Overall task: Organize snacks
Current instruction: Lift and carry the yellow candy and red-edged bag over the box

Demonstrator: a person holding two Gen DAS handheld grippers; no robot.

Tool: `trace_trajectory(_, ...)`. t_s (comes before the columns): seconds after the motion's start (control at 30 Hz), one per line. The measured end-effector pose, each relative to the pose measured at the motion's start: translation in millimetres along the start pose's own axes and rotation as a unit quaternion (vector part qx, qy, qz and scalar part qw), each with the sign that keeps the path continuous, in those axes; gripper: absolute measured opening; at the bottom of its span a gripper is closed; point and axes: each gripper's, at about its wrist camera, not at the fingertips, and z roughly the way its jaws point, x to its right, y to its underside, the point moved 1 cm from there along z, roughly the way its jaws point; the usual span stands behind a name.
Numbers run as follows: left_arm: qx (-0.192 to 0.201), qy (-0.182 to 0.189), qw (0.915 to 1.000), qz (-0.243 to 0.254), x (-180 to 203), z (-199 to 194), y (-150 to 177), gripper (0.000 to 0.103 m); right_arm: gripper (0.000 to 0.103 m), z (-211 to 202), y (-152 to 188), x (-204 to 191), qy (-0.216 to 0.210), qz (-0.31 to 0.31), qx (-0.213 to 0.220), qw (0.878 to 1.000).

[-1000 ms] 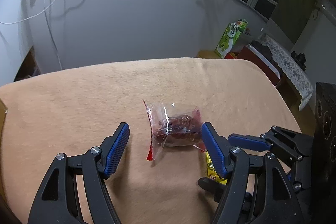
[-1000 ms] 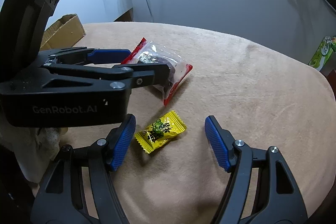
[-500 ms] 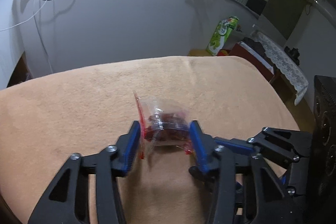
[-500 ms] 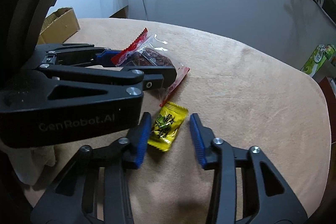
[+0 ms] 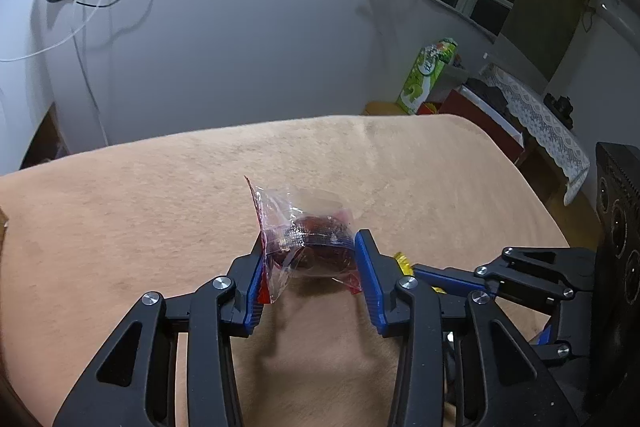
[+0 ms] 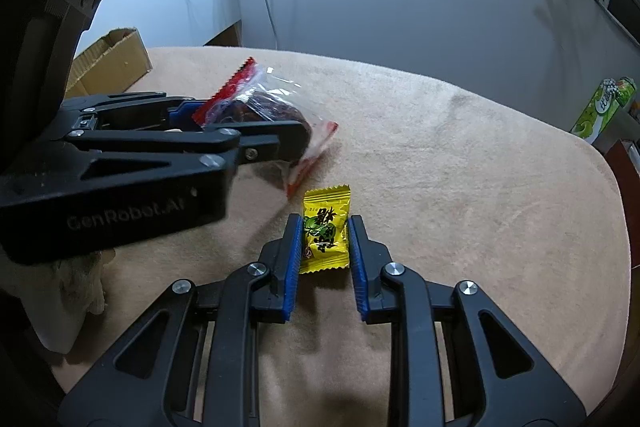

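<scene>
The left gripper [image 5: 310, 267] clamps the clear date packet [image 5: 308, 235] near the counter's [image 5: 140, 207] middle; the right gripper [image 6: 324, 247] pinches the yellow candy [image 6: 325, 233] beside it. Lift both straight up, keeping pressure gentle so the wrappers don't slip.

The table [image 6: 460, 167] is covered w/ a tan fuzzy cloth, a bit creased, and its far edge is rounded. On the cloth lies a clear snack bag [image 6: 276, 111] w/ red edges and dark red pieces inside; whether it still touches the cloth or is lifted, cannot tell. Just beside it, towards the near side, lies a small yellow candy [image 6: 325, 233] w/ green print, flat on the cloth. The 2 packets are near but apart. At the table's left edge there is a whitish crumpled thing [image 6: 76, 291], unclear what.
</scene>
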Motion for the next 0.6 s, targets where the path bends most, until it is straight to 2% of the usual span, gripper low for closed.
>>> trace_trajectory(0.13,0.02,-0.005,0.9998,-0.003,-4,-18,-2,0.039,0.023,-13,-5,1,-0.002,0.004,0.012,1.0)
trace_trajectory(0.27,0.054,-0.027,0.9982,-0.001,-15,-51,-2,0.039,0.023,-29,-15,-5,-0.015,0.006,0.029,0.999)
trace_trajectory(0.6,0.142,-0.074,0.9865,-0.038,-55,-130,-6,0.039,0.023,-47,-58,-65,-0.053,-0.037,0.062,0.996)
